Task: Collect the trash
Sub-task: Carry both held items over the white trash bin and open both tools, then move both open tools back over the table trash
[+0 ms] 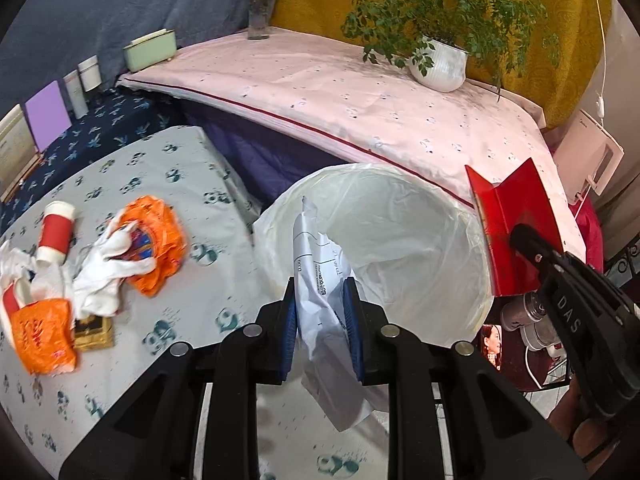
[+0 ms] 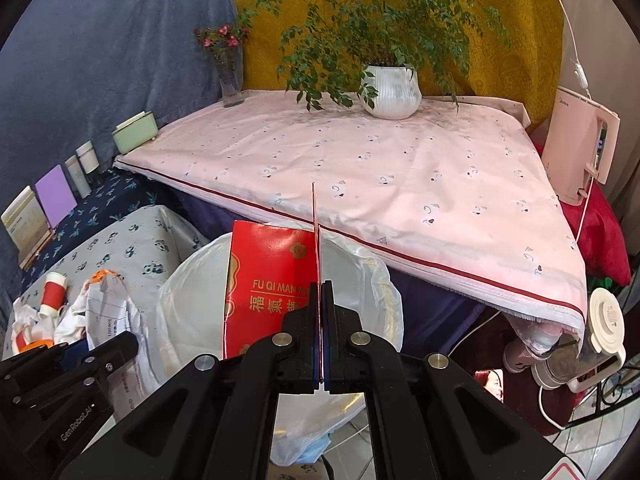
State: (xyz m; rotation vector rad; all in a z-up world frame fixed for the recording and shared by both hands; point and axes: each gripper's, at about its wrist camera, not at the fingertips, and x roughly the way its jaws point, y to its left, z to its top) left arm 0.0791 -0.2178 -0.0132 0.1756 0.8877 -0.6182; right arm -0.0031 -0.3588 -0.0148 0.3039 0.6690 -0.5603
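My left gripper (image 1: 320, 300) is shut on a crumpled white printed paper (image 1: 320, 264) and holds it over the near rim of a bin lined with a white plastic bag (image 1: 400, 224). My right gripper (image 2: 321, 292) is shut on a red folded card with gold print (image 2: 268, 280), held above the same bin (image 2: 372, 280); the card also shows in the left wrist view (image 1: 512, 216). More trash lies on the panda-print surface to the left: orange plastic bags (image 1: 160, 236), a red and white paper cup (image 1: 56, 236), white tissue (image 1: 112, 268).
A pink-covered table (image 2: 400, 168) stands behind the bin with a potted plant (image 2: 392, 92) and a flower vase (image 2: 232, 80). A pink kettle (image 2: 580, 152) stands at the right. Boxes and jars (image 1: 48, 116) line the left wall.
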